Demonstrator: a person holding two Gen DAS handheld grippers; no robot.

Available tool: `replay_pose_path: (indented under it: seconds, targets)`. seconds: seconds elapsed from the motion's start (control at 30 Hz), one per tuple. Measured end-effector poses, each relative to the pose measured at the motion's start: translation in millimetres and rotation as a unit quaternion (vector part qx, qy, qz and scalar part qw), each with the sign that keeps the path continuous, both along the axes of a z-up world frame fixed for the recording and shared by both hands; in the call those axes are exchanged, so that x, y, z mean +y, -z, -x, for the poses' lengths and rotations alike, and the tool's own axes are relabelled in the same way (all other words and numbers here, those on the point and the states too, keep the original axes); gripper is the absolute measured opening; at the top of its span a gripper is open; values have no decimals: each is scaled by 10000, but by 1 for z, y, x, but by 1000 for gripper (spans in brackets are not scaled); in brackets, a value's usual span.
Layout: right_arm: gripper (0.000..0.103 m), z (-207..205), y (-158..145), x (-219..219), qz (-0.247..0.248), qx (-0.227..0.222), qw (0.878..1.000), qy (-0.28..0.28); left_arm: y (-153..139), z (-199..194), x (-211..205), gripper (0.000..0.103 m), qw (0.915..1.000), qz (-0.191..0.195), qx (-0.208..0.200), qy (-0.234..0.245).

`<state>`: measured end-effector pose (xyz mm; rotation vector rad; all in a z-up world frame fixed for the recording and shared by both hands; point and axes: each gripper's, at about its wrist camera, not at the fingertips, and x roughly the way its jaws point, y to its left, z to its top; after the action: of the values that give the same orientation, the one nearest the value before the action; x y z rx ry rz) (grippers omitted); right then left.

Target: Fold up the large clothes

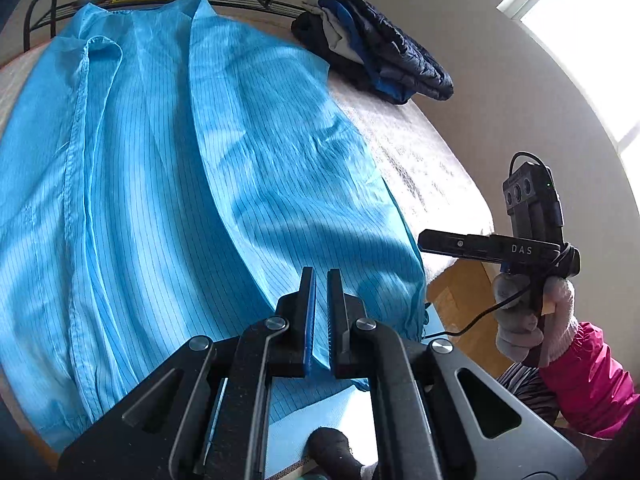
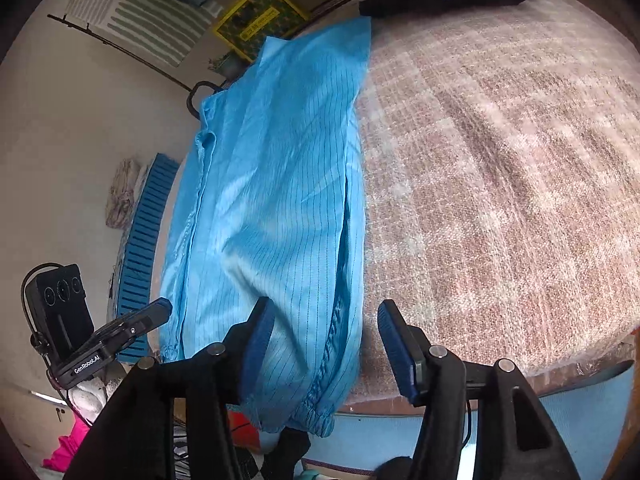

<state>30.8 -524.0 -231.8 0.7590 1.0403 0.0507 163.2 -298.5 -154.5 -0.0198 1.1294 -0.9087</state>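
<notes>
Sunlit from a window (image 1: pixel 592 40) at the right, the room holds a bed (image 2: pixel 500 160) under a pinkish woven blanket. On it lies a light-blue pinstriped gown (image 1: pixel 180 168), spread lengthwise along the bed's left half, its gathered cuff (image 2: pixel 316 416) hanging over the near edge. Dark folded jackets (image 1: pixel 380 60) sit at the far end. The left tongs (image 1: pixel 322 276) are clenched, with a fold of the gown running between the pads. The right tongs (image 2: pixel 324 312) stand released above the gown's near end, touching nothing. A gloved hand (image 1: pixel 532 320) in a pink sleeve holds them.
</notes>
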Motion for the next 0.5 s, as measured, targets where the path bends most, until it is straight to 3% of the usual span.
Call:
replay_pose_path:
  seconds: [0.27, 0.33, 0.37, 0.43, 0.5]
  targets:
    - [57, -8, 22, -14, -803, -69, 9963, 287, 67, -16, -67, 1, 9974, -430, 412, 412]
    - [55, -11, 23, -12, -871, -85, 9958, 252, 68, -11, -73, 1, 9980, -347, 289, 447]
    - [53, -12, 22, -10, -878, -98, 9959, 214, 66, -9, -76, 1, 9975, -378, 266, 528]
    - [37, -18, 21, -1, -838, -95, 9964, 86, 60, -6, -79, 1, 9963, -349, 432, 650]
    - [27, -23, 19, 7, -583, -12, 9983, -13, 44, -5, -77, 1, 9975, -147, 300, 622]
